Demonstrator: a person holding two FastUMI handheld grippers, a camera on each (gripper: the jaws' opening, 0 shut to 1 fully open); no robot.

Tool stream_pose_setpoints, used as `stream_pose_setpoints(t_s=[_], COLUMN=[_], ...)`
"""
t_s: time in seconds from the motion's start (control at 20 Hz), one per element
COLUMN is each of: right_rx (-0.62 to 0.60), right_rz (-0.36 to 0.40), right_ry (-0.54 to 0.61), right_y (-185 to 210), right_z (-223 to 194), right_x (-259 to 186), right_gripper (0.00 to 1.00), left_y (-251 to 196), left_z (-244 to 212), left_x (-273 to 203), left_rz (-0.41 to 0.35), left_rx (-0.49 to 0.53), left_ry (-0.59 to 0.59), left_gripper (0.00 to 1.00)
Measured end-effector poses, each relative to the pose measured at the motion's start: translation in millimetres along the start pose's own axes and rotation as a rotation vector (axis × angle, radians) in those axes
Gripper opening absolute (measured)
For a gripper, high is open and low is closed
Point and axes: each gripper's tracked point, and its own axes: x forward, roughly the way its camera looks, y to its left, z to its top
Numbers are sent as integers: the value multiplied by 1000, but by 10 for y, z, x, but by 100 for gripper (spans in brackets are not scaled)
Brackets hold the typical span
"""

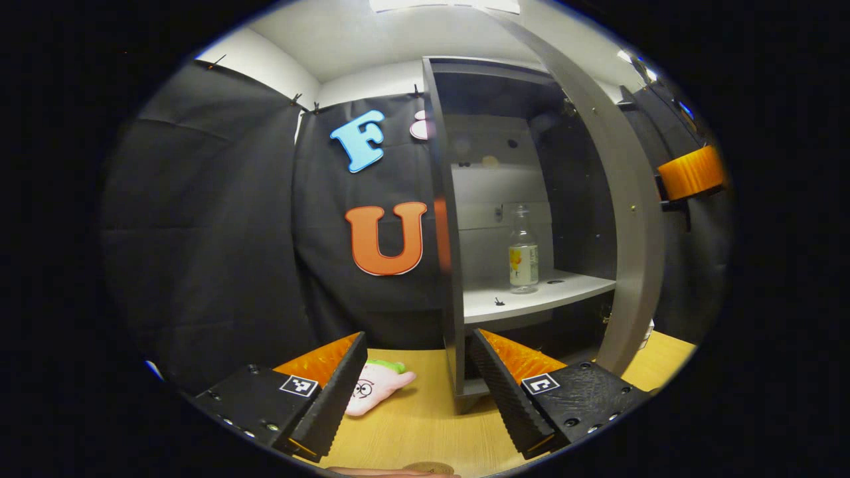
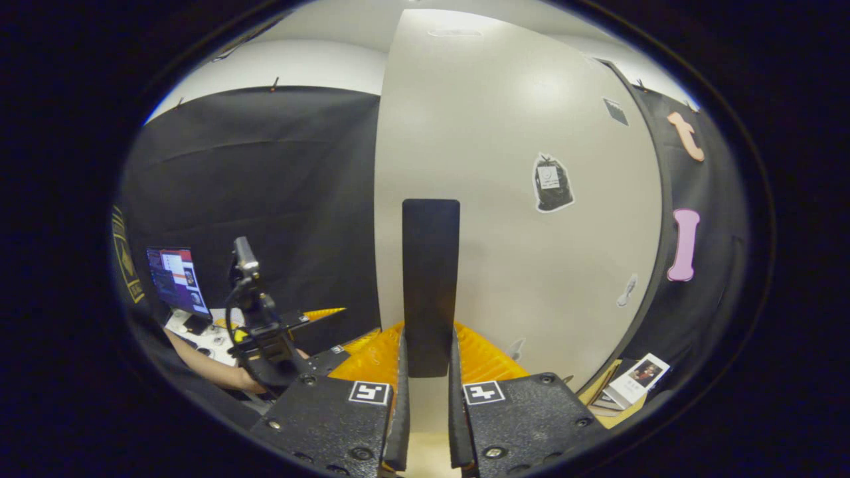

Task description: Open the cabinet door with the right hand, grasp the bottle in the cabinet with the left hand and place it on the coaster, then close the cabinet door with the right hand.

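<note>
At the bottom of its view, the left gripper (image 1: 417, 392) is spread wide, empty. The bottle (image 1: 523, 249) stands right of centre on the cabinet (image 1: 524, 302) shelf. The right gripper (image 2: 428, 405) clamps the door (image 2: 518, 199) handle (image 2: 430, 285), centre frame.

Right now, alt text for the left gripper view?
An open cabinet shows a clear bottle standing upright on its pale shelf. The left hand-held gripper sits open in front, over a wooden table. A pink plush toy lies between its fingers.
</note>
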Motion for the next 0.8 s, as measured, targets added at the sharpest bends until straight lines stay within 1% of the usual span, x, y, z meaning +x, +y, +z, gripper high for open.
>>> stream_pose_setpoints(t_s=[0.2, 0.45, 0.5, 0.55, 0.6, 0.65, 0.75, 0.8], right_rx=[29, 77, 84, 89, 95, 101, 103, 94], right_rz=[-45, -175, -198, -218, -239, -259, -308, -338], right_ry=[3, -15, -22, -26, -16, 17, 92, 101], right_y=[-26, -161, -186, -208, -237, -267, -309, -324], right_z=[-37, -76, -78, -82, -102, -180, -345, -388], right_x=[-267, -369, -389, -403, -412, -424, -532, -570], right_gripper=[27, 27, 25, 27, 27, 27, 26, 25], left_y=[-352, -918, -1057, -1182, -1301, -1399, -1576, -1642], left_z=[26, 117, 166, 194, 228, 261, 348, 399], left_x=[241, 623, 697, 776, 853, 935, 1128, 1222], left_rz=[-74, -159, -177, -193, -206, -214, -219, -215], left_rx=[2, 29, 30, 29, 29, 32, 30, 25], left_ry=[13, 9, 1, -5, -8, -12, -25, -36], left_gripper=[95, 95, 95, 95, 95, 95, 96, 96])
